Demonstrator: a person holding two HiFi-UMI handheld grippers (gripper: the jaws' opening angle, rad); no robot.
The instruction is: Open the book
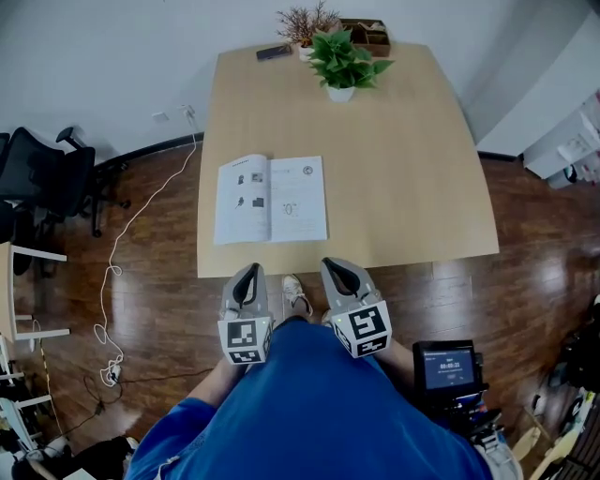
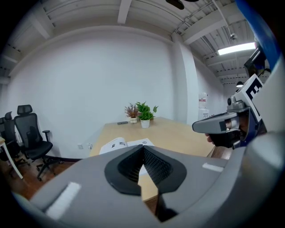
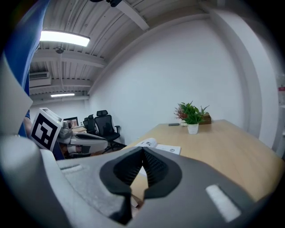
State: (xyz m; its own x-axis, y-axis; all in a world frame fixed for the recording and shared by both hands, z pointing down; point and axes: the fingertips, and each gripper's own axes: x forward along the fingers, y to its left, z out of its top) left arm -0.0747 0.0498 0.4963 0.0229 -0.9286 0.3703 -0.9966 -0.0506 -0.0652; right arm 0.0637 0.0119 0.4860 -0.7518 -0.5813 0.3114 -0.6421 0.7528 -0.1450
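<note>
A dark wood floor (image 1: pixel 159 281) and a white wall (image 1: pixel 112 56) frame a pale wooden table (image 1: pixel 412 169) that fills the middle of the head view. The person, in a blue shirt (image 1: pixel 319 412), stands at the table's near edge. A black chair (image 1: pixel 47 178) sits off to the left, by the wall. The book (image 1: pixel 271 199) lies open and flat on the near left part of the table, pages up, close to the front edge. Both grippers are held low in front of the person's body, short of the table edge and over the floor, well apart from the book. The left gripper (image 1: pixel 249 272) has its jaws clenched together with nothing between them, as its own view (image 2: pixel 143 149) shows. The right gripper (image 1: pixel 336 265) is likewise clenched and empty in its view (image 3: pixel 142 151). They sit side by side, each with its marker cube toward the person. At the table's far edge stand a green plant (image 1: pixel 342 61) in a white pot, a dried plant (image 1: pixel 305 21) behind it, a brown box (image 1: pixel 367 36) to the right and a dark phone (image 1: pixel 274 52) to the left. A white cable (image 1: pixel 117 272) trails across the floor on the left. A screen (image 1: pixel 448 367) glows at the lower right. A shoe (image 1: pixel 296 296) shows between the grippers.
</note>
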